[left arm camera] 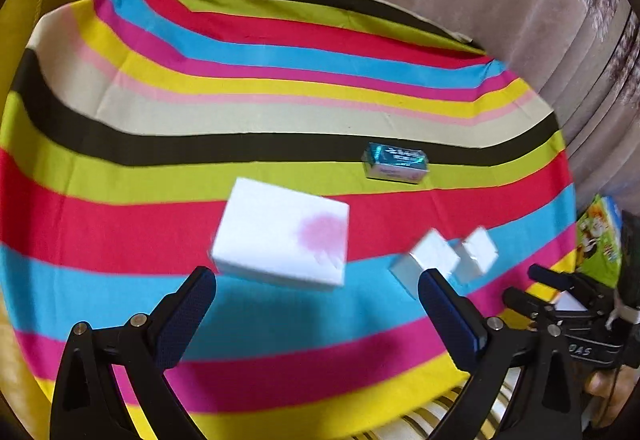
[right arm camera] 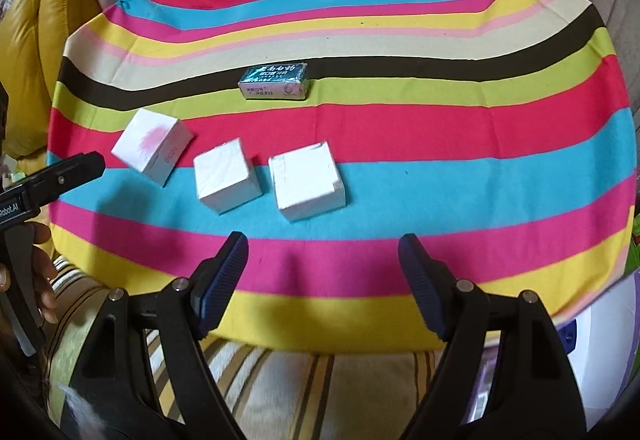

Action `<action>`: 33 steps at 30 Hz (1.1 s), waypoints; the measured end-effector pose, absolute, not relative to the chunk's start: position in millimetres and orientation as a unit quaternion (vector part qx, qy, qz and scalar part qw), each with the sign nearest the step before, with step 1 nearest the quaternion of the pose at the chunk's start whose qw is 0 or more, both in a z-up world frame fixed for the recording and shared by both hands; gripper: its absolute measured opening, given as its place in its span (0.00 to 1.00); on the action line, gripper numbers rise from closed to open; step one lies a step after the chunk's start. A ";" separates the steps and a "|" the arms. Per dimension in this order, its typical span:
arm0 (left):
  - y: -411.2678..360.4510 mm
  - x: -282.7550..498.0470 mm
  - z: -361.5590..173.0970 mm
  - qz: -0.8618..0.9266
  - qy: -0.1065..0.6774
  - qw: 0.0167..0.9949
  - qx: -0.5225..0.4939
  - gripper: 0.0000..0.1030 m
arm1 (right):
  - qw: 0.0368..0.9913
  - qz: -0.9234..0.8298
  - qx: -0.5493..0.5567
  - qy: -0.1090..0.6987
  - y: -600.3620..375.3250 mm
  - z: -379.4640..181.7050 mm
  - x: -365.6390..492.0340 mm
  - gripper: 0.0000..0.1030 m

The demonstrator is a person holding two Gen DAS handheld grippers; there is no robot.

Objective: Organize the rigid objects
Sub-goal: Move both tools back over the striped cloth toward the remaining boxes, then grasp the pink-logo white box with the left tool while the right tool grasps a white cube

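left gripper: wide, empty | right gripper: wide, empty | white pink-stained cardboard box: just beyond left gripper, on striped cloth

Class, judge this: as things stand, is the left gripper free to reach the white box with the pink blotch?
Probably yes. The left gripper is open, and the white box with the pink blotch lies just ahead of its fingertips on the striped cloth, with nothing between them.

Three boxes sit in a row on the cloth: the marked box left, the middle box, the right box. A packet lies behind them.
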State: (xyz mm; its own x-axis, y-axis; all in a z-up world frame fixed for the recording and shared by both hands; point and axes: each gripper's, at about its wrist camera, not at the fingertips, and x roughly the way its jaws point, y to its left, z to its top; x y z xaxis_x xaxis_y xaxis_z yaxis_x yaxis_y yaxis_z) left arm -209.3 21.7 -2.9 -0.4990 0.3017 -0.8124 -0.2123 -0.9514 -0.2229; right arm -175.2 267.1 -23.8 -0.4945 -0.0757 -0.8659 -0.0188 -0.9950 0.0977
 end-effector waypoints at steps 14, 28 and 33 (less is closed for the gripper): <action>27.3 -241.5 -25.4 0.858 -0.009 0.124 -0.499 1.00 | 0.018 -0.857 0.514 -0.016 260.9 -41.3 -210.9 0.78; 21.3 -251.5 -36.6 0.853 0.010 0.116 -0.508 1.00 | 0.029 -0.851 0.524 -0.005 255.5 -52.7 -221.6 0.77; 12.8 -248.6 -33.4 0.853 -0.012 0.130 -0.506 1.00 | 0.026 -0.850 0.526 -0.009 257.1 -54.3 -223.8 0.76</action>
State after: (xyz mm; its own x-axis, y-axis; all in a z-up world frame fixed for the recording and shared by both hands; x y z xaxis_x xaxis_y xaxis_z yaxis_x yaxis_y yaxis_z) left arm -248.6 12.8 -33.4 -0.4542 0.2330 -0.8599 -0.2094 -0.9661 -0.1512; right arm -223.8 257.1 -54.3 -0.4460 -0.0531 -0.8934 0.0340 -0.9985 0.0423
